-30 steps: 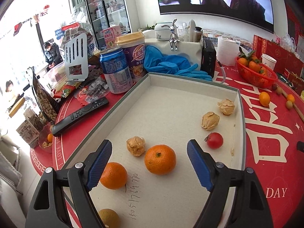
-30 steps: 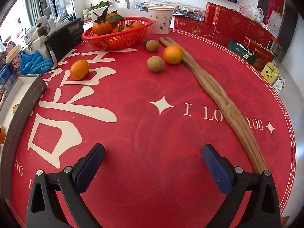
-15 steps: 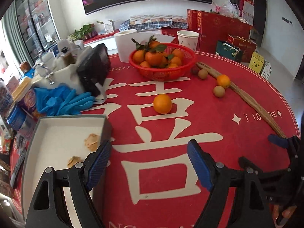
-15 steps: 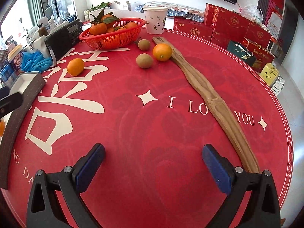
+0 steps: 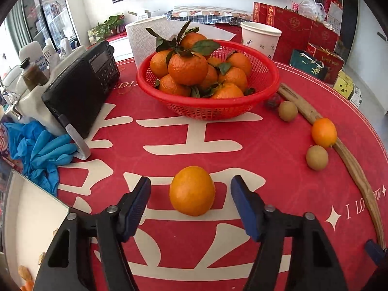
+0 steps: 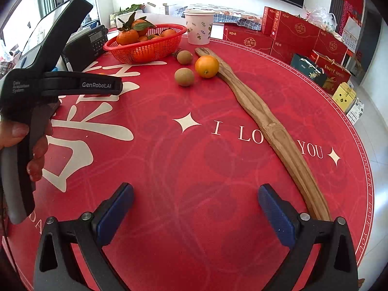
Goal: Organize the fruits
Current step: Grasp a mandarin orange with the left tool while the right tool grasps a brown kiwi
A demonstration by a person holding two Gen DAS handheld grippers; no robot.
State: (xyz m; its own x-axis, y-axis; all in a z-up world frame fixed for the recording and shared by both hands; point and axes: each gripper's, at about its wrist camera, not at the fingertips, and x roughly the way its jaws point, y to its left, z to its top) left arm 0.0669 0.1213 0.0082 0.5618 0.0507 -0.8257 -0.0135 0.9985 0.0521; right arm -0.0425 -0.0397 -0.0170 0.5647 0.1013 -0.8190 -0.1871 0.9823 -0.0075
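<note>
Orange fruit point(image 5: 192, 190) between open left gripper point(image 5: 190, 204) pads untouched, near red basket point(image 5: 264, 97), hidden from right wrist view, right gripper point(image 6: 196, 214) open, empty.

We see a smooth round orange point(image 5: 192, 190) resting on the red tablecloth point(image 5: 278, 169), near us. Far behind it stands a red basket point(image 5: 208, 101) heaped with leafy tangerines point(image 5: 188, 69). To the right lie a second orange point(image 5: 324, 132) touching a long wooden stick point(image 5: 351, 162), two brown kiwis point(image 5: 317, 154), and a small dark fruit point(image 5: 272, 101) beside the basket.
</note>
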